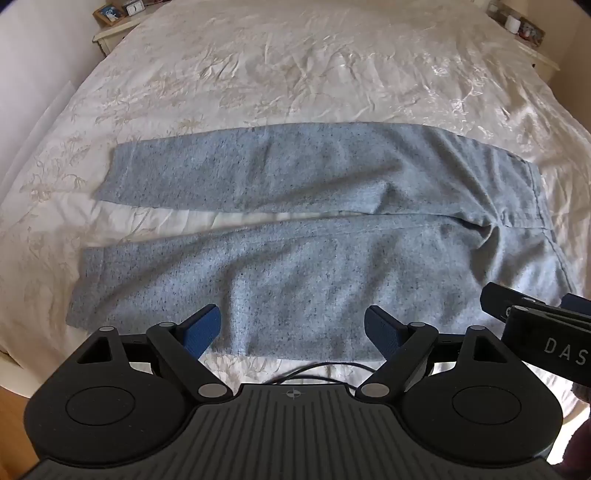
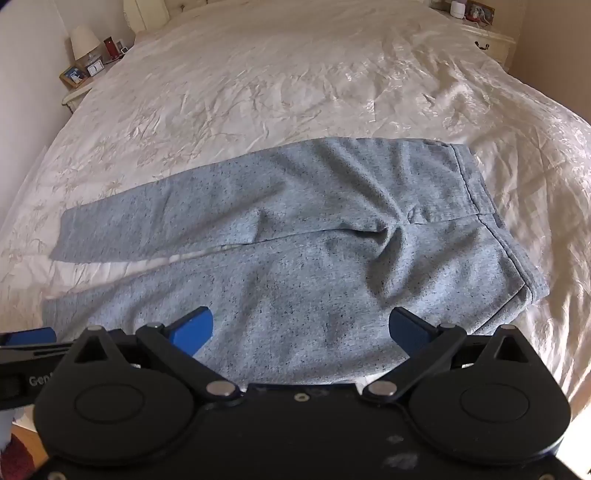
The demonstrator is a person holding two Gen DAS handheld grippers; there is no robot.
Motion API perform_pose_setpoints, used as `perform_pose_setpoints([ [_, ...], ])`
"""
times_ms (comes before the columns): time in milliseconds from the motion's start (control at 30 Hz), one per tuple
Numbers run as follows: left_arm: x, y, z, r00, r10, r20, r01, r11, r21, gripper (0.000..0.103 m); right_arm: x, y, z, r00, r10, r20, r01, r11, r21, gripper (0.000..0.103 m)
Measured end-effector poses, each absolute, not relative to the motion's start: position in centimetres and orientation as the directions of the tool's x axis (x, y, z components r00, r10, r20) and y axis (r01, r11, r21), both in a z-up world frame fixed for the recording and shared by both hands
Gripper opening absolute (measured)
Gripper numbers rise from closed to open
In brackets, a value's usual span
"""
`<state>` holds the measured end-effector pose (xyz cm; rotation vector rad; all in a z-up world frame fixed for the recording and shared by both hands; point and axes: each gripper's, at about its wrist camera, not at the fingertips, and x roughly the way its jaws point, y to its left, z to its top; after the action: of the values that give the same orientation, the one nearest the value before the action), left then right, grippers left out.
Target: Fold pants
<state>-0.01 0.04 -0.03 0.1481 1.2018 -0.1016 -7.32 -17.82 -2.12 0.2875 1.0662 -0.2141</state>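
Observation:
Grey-blue speckled pants (image 1: 295, 221) (image 2: 295, 240) lie flat on the bed, legs running left, waistband at the right. A narrow gap of sheet shows between the two legs. My left gripper (image 1: 291, 328) hovers open over the near leg's front edge, blue pads apart, nothing between them. My right gripper (image 2: 301, 328) stands open over the near hip area, close to the waistband (image 2: 517, 266). Each gripper shows at the edge of the other's view: the right gripper (image 1: 535, 325) at the right, the left gripper (image 2: 29, 343) at the left.
The cream embroidered bedspread (image 1: 295, 66) (image 2: 277, 74) covers the whole bed. Nightstands stand at both far corners: one with a lamp, a clock and a photo frame (image 2: 88, 62), one with small jars (image 2: 476, 22). A black cable (image 1: 317, 369) lies by the front edge. Wood floor (image 1: 11, 413) lies lower left.

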Motion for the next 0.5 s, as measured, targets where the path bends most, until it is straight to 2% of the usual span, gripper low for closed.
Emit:
perform_pose_setpoints([
  [500,0.02,0.34,-0.36,0.361,0.016,-0.932,0.143,0.987,0.073,0.085,-7.2,-17.43,-2.38,0.459,-0.031,-0.888,0.302,0.945,0.123,0.103],
])
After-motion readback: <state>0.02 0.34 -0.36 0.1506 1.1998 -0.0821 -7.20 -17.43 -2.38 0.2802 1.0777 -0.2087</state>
